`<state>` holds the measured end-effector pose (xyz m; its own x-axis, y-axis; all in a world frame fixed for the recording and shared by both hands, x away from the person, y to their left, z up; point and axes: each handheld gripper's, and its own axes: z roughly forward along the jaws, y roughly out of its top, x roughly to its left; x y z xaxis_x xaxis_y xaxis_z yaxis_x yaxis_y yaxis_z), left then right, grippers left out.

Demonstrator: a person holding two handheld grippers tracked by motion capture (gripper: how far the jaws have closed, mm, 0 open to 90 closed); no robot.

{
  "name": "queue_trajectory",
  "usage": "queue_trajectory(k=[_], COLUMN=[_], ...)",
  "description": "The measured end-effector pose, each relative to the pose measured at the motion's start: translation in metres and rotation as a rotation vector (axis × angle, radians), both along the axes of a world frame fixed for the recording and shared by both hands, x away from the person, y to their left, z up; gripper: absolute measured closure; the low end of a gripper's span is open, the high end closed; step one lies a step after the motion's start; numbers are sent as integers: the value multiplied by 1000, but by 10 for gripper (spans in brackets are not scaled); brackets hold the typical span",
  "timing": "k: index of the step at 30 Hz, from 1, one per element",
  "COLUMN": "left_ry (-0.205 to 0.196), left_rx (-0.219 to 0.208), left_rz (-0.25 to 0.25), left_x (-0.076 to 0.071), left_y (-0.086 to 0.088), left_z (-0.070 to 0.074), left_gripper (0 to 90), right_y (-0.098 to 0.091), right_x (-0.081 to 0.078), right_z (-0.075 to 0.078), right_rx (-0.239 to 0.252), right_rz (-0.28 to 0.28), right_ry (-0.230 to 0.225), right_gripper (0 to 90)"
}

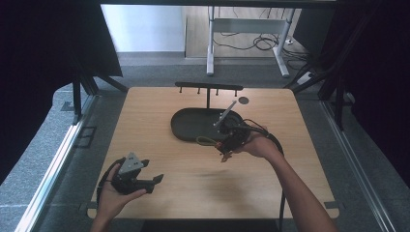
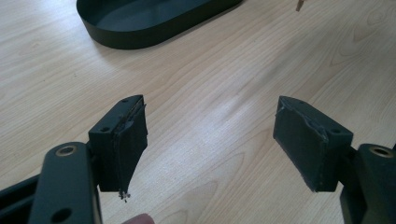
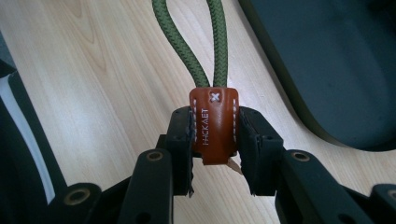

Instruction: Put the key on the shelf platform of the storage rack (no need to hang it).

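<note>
Right gripper view, right gripper [image 3: 215, 144] clenched on brown leather tab [image 3: 214, 123] of green cord loop [image 3: 196, 42] — just beside black oval tray [image 3: 327, 60], above wooden table [image 3: 93, 70], left gripper [image 2: 210, 140] released — jaws wide, nothing between.

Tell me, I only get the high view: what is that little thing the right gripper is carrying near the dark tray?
Observer: The right gripper is shut on a brown leather tab with white stitching.
Operator: And the green bit sticking out?
Observer: It is a green braided cord loop that runs out of the top of the tab.
Operator: Is the left gripper holding anything?
Observer: No. The left gripper has its jaws wide apart, with bare wooden table between them.
</note>
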<state>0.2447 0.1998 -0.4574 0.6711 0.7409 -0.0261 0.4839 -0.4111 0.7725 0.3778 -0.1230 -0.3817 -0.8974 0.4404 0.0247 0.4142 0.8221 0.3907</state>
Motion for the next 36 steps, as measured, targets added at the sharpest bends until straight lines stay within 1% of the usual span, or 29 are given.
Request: queue_trajectory(k=[7, 13, 15, 21, 24, 36], left_ry=[-1, -2, -2, 0, 0, 0], left_rx=[-1, -2, -3, 0, 2, 1], left_rz=[-1, -1, 0, -1, -3, 1], left_x=[0, 0, 0, 0, 0, 0], left_y=[0, 0, 0, 0, -1, 0], left_z=[0, 0, 0, 0, 0, 0], left_gripper=[263, 263, 263, 263, 263, 263], right_y=[-4, -7, -9, -13, -15, -22], right_x=[7, 12, 17, 24, 29, 47], right_z=[3, 2, 3, 6, 6, 3], right_rx=[-2, 0, 2, 15, 18, 49], right_rz=[-19, -39, -53, -75, -92, -143], right_ry=[-1, 4, 6, 0, 5, 9], right_gripper=[669, 668, 669, 669, 668, 669])
